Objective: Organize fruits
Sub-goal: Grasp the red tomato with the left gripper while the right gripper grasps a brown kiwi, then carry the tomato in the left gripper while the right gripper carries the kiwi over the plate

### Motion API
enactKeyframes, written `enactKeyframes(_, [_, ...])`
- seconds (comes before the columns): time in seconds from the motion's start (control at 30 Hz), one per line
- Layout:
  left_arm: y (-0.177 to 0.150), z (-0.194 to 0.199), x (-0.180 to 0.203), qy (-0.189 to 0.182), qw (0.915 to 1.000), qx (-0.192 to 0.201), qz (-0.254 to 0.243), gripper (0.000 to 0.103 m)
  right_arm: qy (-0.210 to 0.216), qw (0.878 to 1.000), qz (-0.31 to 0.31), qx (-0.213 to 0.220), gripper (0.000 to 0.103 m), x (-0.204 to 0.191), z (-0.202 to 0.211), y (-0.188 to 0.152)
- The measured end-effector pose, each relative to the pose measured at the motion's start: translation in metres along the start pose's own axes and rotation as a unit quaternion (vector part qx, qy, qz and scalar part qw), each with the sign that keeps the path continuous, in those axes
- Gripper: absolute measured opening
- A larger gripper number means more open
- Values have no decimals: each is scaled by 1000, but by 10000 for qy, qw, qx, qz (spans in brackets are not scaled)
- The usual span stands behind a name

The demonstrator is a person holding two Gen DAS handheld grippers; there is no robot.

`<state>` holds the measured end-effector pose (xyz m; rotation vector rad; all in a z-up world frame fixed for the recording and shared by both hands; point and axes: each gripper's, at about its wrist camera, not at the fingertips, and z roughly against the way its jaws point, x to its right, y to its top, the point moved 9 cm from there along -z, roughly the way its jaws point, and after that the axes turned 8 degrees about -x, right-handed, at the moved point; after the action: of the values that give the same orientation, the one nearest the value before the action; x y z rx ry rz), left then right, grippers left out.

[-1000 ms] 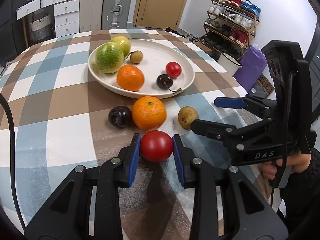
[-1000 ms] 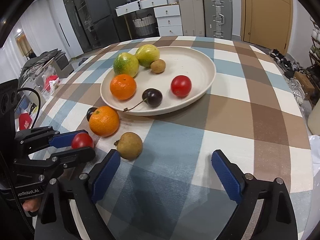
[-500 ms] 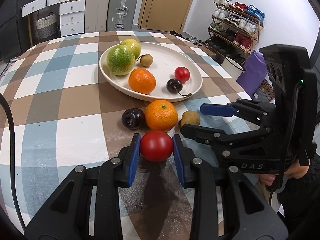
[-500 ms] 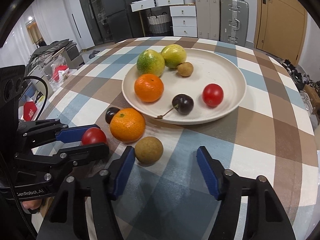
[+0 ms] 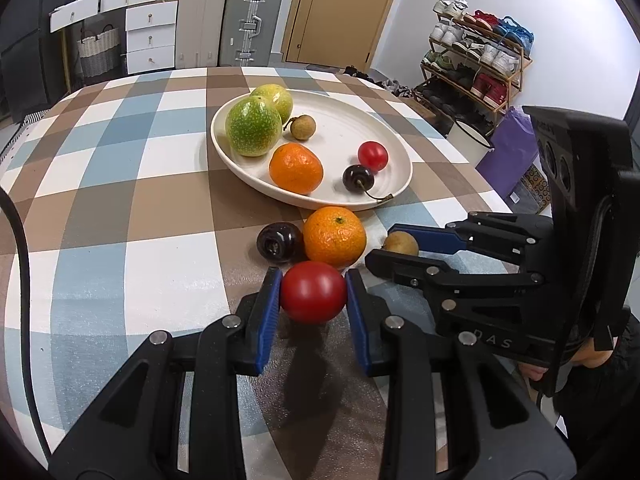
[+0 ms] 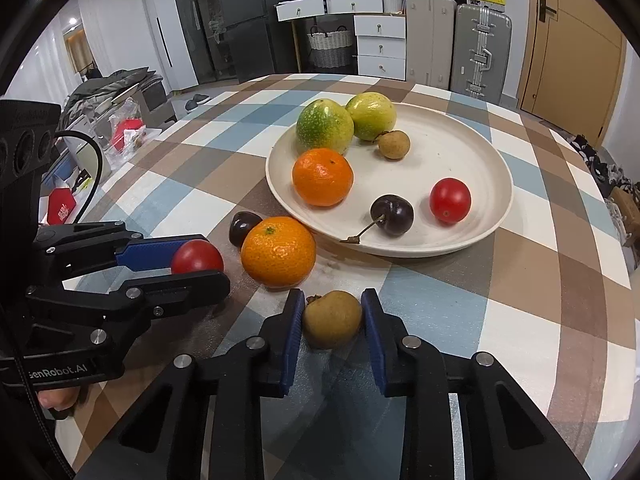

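Gripping a red tomato [image 5: 313, 297] between its blue pads, the left gripper [image 5: 312, 300] stays clamped low over the checked tablecloth [image 5: 120, 208]. The tomato sits squarely between the two fingers, with both pads pressed against its sides.

Just beside it, the right gripper [image 6: 330, 320] has just been closing its jaws, and now its pads touch both sides of a small brown fruit [image 6: 332, 319] that rests on the cloth. In the left wrist view that brown fruit shows only partly, behind the right gripper's near finger.

A loose orange [image 6: 278, 251] lies on the cloth between the two grippers and the plate [image 6: 472, 236], with a dark cherry [image 6: 244, 226] touching its far left side.

The cream plate holds the sorted fruit: two green round fruits [image 6: 324, 126] at the back, touching each other, a small brown fruit [image 6: 394, 144] next to them, a second orange [image 6: 322, 176] at the near left, a stemmed cherry [image 6: 392, 214], and a second tomato [image 6: 450, 199] to the right.

A person's fingers [image 6: 56, 398] show under the left gripper's handle.
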<state>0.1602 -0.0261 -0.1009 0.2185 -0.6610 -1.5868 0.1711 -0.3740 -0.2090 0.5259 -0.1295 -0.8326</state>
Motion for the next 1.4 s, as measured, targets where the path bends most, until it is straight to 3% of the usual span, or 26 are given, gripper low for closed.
enactKeyframes(0.87, [19, 18, 7, 307, 9988, 324, -177, 29, 5, 9991, -143, 403, 29, 20, 33, -3])
enactKeyframes(1.4, [56, 20, 17, 454, 9971, 553, -253, 29, -68, 9969, -372, 685, 29, 42, 57, 12])
